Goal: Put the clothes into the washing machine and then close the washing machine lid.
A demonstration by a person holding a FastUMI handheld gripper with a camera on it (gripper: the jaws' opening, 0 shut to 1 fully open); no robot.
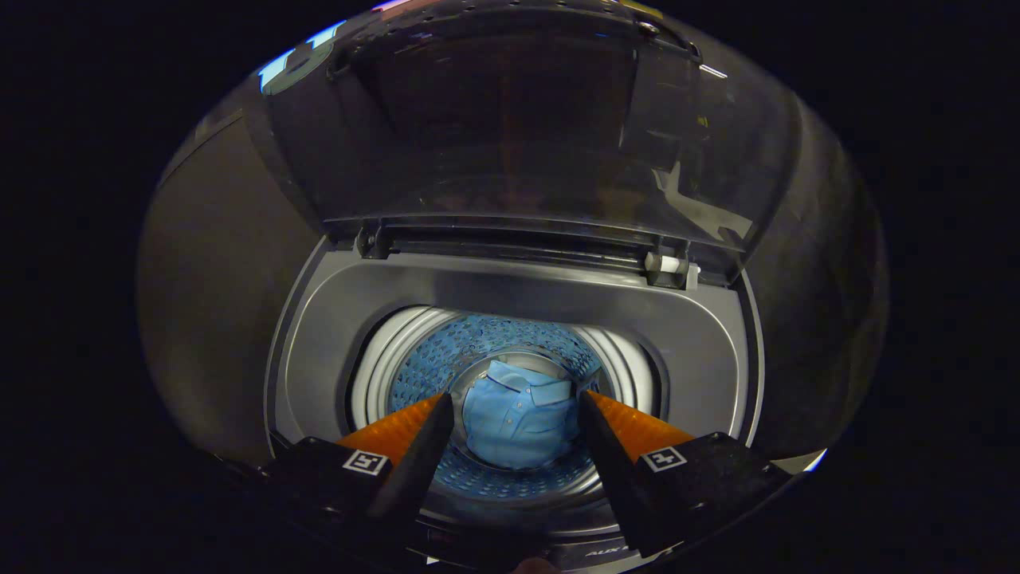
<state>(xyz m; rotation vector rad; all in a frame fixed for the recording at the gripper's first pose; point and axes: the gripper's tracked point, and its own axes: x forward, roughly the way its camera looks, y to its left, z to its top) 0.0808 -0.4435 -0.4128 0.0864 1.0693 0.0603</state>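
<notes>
Gripper (516, 406) hangs over the washing machine (510, 295), fingers spread wide and holding nothing. Folded blue shirt (518, 422) lies deep in the drum (430, 359). Next I'd reach beyond the drum for the raised lid (510, 135), pulling gently.

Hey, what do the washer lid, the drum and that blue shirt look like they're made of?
Lid: seemingly tinted clear plastic or glass, glossy; reflections show on it. Drum: likely polished metal, perforated with shiny holes. Blue shirt: soft woven or knit fabric, matte, with collar and folds, lying at the drum's bottom. The gripper hangs open above it, holding nothing.
</notes>
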